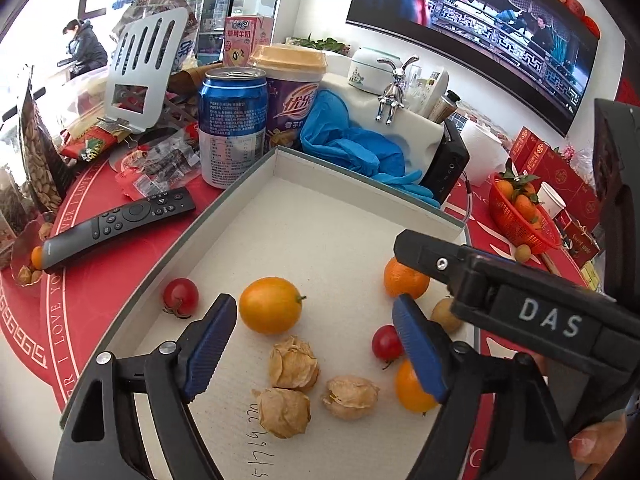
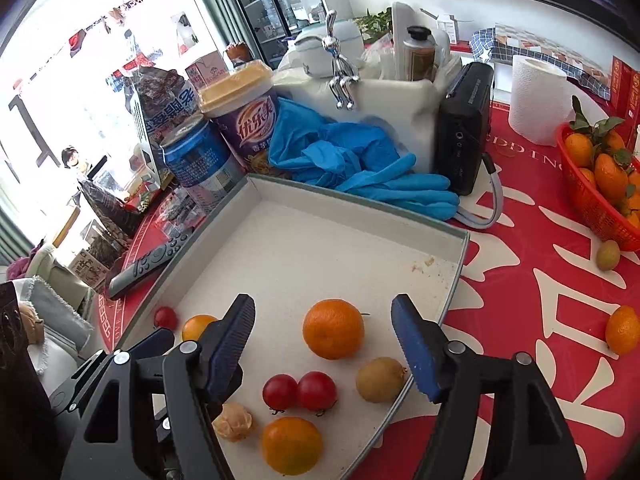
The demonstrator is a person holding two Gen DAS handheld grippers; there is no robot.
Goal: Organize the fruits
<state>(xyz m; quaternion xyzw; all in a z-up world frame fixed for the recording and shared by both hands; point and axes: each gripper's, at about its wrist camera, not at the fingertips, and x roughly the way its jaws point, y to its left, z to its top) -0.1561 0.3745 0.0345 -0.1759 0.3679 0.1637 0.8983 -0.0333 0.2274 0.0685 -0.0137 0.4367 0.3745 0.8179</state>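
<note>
A shallow white tray [image 1: 256,184] holds fruit. In the left wrist view I see a yellow-orange kumquat [image 1: 270,305], a cherry tomato [image 1: 181,295], three papery physalis husks [image 1: 294,362], a second tomato [image 1: 385,342], an orange fruit [image 1: 414,386] and a mandarin [image 1: 404,280]. My left gripper [image 1: 316,350] is open and empty above the husks. The right gripper's body [image 1: 520,304] crosses above the tray's right side. In the right wrist view my right gripper [image 2: 324,350] is open and empty over a mandarin [image 2: 333,329], two tomatoes [image 2: 298,391] and a brown longan [image 2: 380,379].
A red basket of mandarins [image 2: 600,184] stands at the right, with a loose longan [image 2: 608,255] and mandarin [image 2: 622,330] on the red tablecloth. Behind the tray are blue gloves [image 2: 360,160], a can [image 1: 232,128], a cup [image 1: 292,96], a remote [image 1: 116,224] and a black radio [image 2: 464,128].
</note>
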